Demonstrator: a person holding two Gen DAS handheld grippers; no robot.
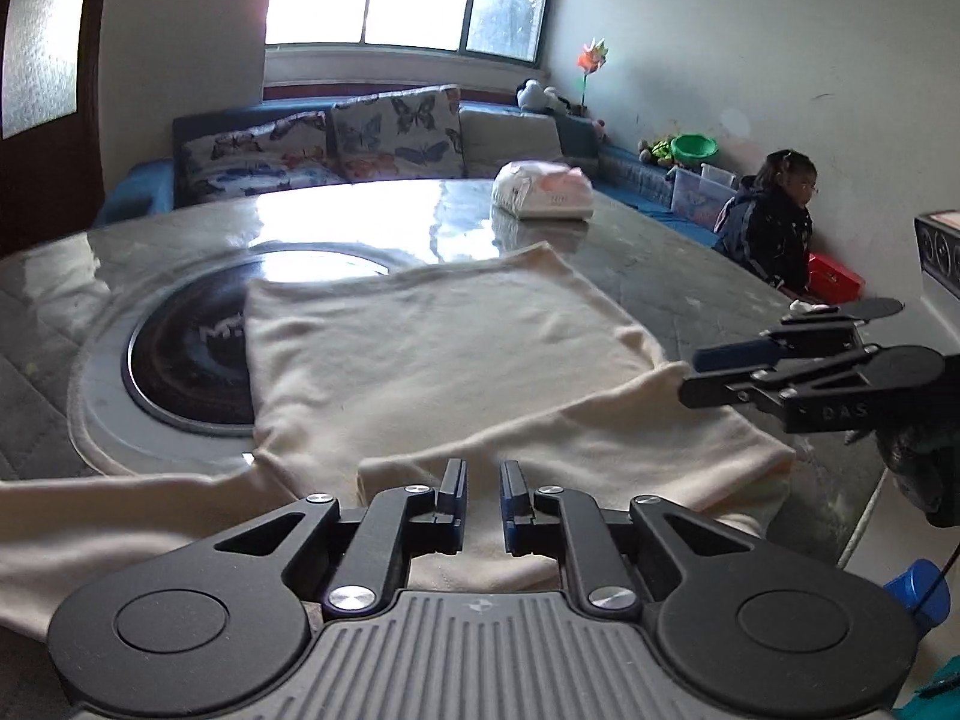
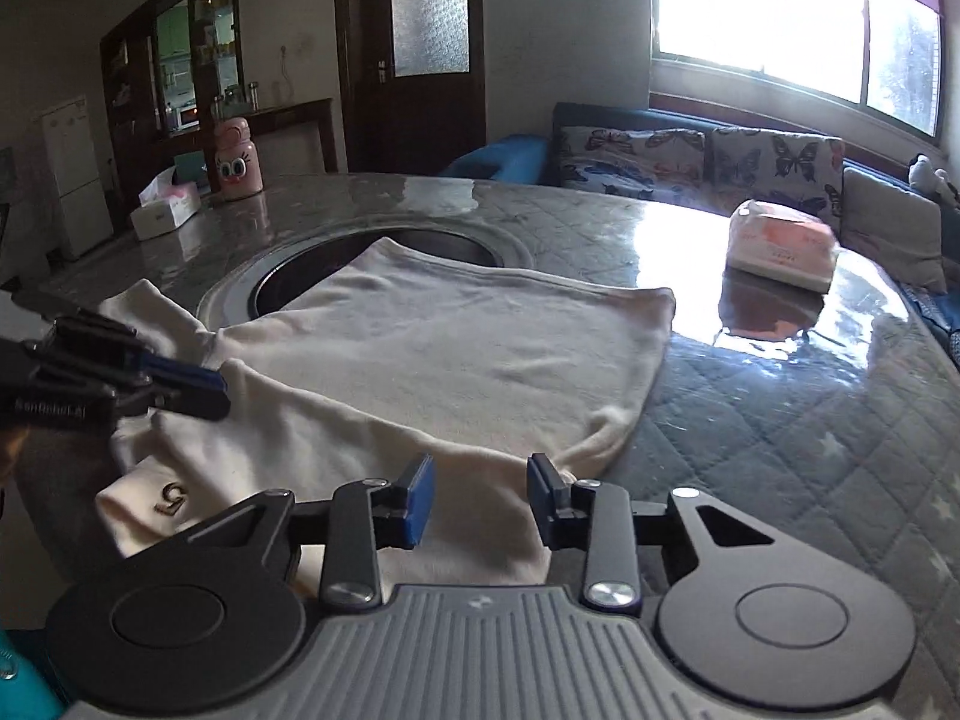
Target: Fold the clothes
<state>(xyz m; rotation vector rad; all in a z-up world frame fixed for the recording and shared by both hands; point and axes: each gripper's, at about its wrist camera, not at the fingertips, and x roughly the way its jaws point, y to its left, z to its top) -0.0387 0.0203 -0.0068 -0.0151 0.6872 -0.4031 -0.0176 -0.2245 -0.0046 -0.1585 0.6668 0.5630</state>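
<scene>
A cream garment (image 1: 432,354) lies flat on the table, partly over a round black hob. A folded part of it lies across the near edge, and a small logo shows near one corner (image 2: 171,504). My left gripper (image 1: 483,489) hovers just over that near fold, its jaws a narrow gap apart with nothing pinched between them. It also shows in the right wrist view (image 2: 223,394) at the garment's (image 2: 456,348) left side. My right gripper (image 2: 483,498) stands open over the near hem with only cloth lying below it. From the left wrist view it (image 1: 690,375) sits at the garment's right corner.
The table (image 2: 780,420) has a quilted grey cover under a shiny sheet. A tissue pack (image 1: 543,189) sits at the far side. A tissue box (image 2: 165,210) and a pink bottle (image 2: 239,162) stand at the far left. A person (image 1: 774,216) sits by the wall, beyond a sofa (image 1: 384,132).
</scene>
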